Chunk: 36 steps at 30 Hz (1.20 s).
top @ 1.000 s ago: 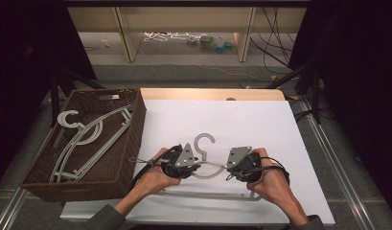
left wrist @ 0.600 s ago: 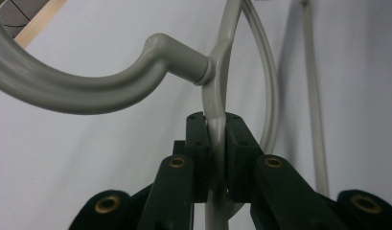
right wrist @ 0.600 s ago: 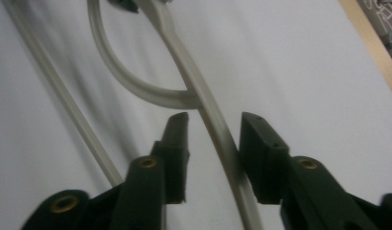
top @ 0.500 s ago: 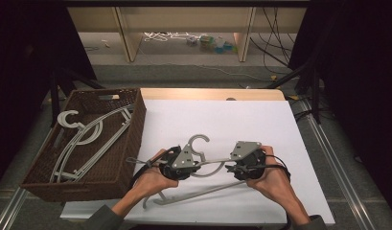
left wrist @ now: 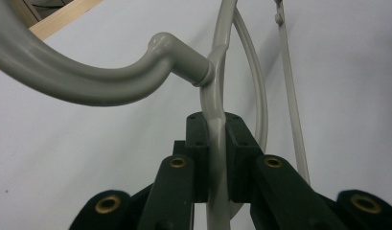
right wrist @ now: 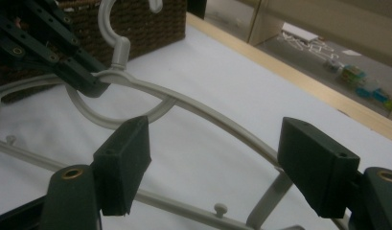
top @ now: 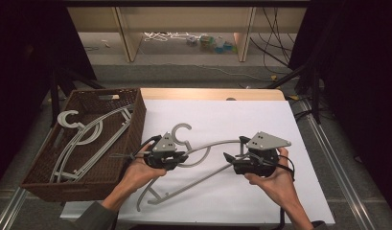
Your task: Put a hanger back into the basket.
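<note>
Over on the far left sits the brown wicker basket point(top: 131, 115), with grey hangers point(top: 86, 139) lying inside it, hooks toward its far end. Just right of the basket's near corner comes the left gripper point(top: 180, 158), held in the person's left hand point(top: 136, 175), and it is clamped tight: in the left gripper view its two black pads point(left wrist: 198, 143) squeeze the grey hanger point(left wrist: 217, 96) right below the neck, where the hook bends away to the upper left. That hanger point(top: 210, 146) stretches across the white table top point(top: 217, 115), hook end at the left gripper, curved arm running right, straight bottom bar point(top: 193, 184) slanting down toward the table's near edge. Further right, the right gripper point(top: 229, 158) rests in the right hand point(top: 275, 179), and its jaws have just been opening: in the right gripper view the pads point(right wrist: 126, 163) stand well apart, the hanger's arm passing between them without either pad pressing on it. Beyond, the left gripper point(right wrist: 95, 88) shows up gripping the hanger's neck.
</note>
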Each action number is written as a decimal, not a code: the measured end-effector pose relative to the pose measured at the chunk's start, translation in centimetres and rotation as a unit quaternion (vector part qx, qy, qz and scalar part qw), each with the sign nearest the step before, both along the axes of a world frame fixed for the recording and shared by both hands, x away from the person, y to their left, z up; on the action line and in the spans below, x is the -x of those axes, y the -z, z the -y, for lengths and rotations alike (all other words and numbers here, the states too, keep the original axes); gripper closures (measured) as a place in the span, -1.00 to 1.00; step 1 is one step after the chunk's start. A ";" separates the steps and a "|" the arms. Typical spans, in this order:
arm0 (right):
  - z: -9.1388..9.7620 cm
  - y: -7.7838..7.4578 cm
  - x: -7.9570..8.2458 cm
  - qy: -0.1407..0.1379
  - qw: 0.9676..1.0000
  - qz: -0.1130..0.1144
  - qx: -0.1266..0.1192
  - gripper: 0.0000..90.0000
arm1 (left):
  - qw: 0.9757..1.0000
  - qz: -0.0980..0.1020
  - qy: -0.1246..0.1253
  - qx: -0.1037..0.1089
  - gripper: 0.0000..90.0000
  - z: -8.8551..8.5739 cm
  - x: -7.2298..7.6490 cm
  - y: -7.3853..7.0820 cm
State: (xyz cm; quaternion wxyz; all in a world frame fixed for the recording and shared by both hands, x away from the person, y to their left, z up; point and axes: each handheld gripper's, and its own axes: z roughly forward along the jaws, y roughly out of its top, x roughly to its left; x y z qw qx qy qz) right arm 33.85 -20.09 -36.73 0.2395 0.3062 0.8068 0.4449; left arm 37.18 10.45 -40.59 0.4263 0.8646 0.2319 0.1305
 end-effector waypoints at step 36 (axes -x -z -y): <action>1.7 4.2 4.1 0.034 0.993 0.023 -0.110 -0.56 | 0.988 -0.051 -0.059 0.131 0.82 -7.5 -0.1 -6.1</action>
